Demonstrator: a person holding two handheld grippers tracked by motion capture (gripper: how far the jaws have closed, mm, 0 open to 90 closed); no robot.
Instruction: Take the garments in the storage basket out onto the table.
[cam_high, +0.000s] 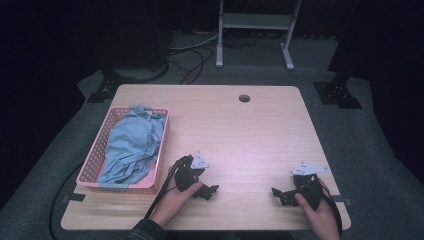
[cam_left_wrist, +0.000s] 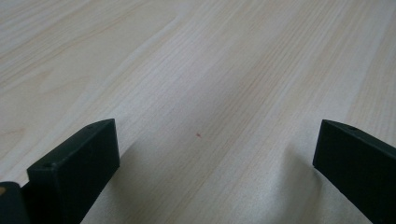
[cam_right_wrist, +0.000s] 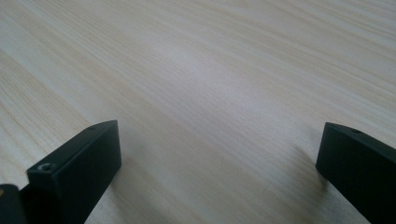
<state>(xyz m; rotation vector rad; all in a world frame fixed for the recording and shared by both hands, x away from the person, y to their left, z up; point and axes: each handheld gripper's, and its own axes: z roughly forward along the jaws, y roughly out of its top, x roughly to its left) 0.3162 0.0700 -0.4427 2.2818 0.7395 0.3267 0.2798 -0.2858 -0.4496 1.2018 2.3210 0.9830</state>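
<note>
Nothing begun: blue cloth (cam_high: 129, 147) heaped in pink basket (cam_high: 95, 160), left gripper (cam_high: 209, 190) and right gripper (cam_high: 278, 194) wide open, empty, low over bare table (cam_high: 250, 135).

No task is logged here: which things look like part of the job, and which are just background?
Likely the job:
- blue cloth, heaped in the pink basket
- left gripper and right gripper, both open, resting low on the table

Background:
- white stand
- floor cables
</note>
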